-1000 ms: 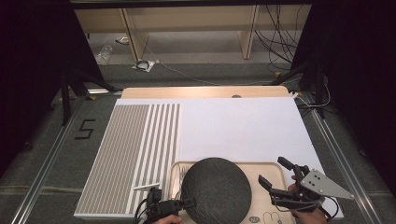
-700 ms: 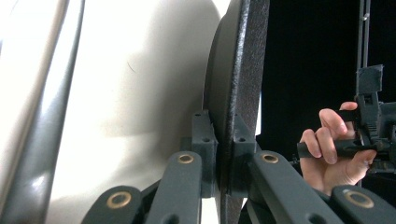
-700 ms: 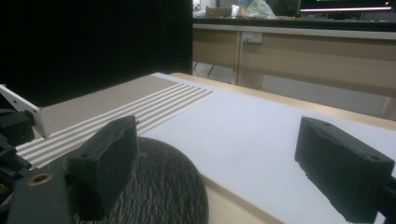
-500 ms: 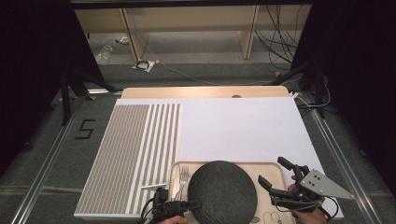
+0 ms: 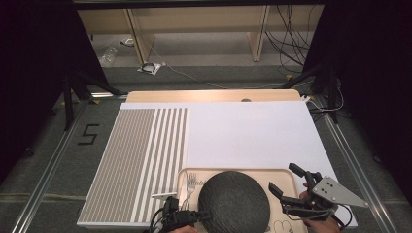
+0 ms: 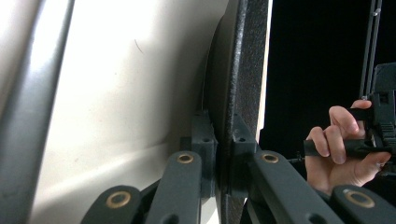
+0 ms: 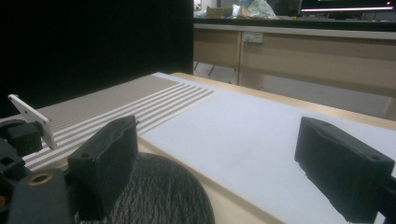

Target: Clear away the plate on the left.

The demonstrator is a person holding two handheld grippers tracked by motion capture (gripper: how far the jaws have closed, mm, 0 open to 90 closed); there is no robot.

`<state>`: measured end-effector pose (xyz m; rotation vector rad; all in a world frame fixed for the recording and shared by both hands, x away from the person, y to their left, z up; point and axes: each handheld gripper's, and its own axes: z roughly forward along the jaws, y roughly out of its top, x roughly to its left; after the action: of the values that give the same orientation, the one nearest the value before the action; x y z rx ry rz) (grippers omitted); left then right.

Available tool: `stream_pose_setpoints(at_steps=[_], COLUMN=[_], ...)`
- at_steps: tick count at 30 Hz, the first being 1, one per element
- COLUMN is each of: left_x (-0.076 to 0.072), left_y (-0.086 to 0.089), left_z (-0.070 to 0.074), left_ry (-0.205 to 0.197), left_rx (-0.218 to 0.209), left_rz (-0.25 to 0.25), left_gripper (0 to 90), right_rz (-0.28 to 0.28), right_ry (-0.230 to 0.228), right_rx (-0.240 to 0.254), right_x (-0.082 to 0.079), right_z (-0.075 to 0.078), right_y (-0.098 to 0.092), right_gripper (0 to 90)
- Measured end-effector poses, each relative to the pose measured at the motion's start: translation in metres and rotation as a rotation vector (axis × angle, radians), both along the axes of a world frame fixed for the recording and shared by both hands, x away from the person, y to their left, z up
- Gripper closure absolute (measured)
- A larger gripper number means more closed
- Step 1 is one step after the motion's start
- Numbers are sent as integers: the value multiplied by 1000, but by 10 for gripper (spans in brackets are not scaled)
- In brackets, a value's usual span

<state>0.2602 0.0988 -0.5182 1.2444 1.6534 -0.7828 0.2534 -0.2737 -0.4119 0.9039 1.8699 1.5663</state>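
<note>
Gripping the dark plate (image 5: pixel 234 202) by its rim, the left gripper (image 5: pixel 194 217) fingers clamp tight to lift it off the tray (image 5: pixel 286 175); the right gripper (image 5: pixel 287 189) fingers stay apart nearby.

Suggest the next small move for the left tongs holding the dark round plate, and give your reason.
Probably lift the plate a little and carry it clear of the tray. The left tongs are shut on its rim, seen edge-on between the jaws in the left gripper view. The plate covers much of the tray beside a fork. The right tongs wait open, holding nothing.
</note>
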Motion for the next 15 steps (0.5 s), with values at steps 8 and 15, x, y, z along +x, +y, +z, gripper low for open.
stream_pose_setpoints(at_steps=[8, 15], left_x=[0, 0], left_y=[-1, -2], left_z=[1, 0], left_ry=[-12, -13], left_rx=[35, 38], left_rz=[-18, -26], left_gripper=[826, 824], right_rz=[0, -1], right_ry=[-1, -1], right_rx=[-1, 0], right_x=[1, 1], right_z=[0, 0], right_y=[1, 0], right_gripper=[141, 142])
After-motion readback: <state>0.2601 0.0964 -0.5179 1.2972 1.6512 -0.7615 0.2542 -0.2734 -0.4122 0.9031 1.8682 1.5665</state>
